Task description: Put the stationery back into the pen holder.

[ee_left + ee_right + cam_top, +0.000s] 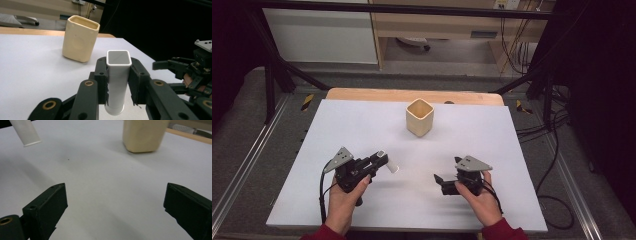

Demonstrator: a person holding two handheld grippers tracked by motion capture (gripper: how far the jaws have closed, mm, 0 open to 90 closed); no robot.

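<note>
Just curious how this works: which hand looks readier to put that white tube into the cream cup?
Probably the left. Its tongs are shut on the white tube, pointing toward the cream cup. The right tongs are open and hold nothing.

White rectangular tube (open-ended, hollow) upright between the left tool's jaws.

One white tube, one cream cup, two hand-held grippers: left, right

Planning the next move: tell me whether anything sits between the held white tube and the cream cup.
Nothing visible does. The white tube is clamped in the left tool, and bare white table lies between it and the cream cup.
</note>
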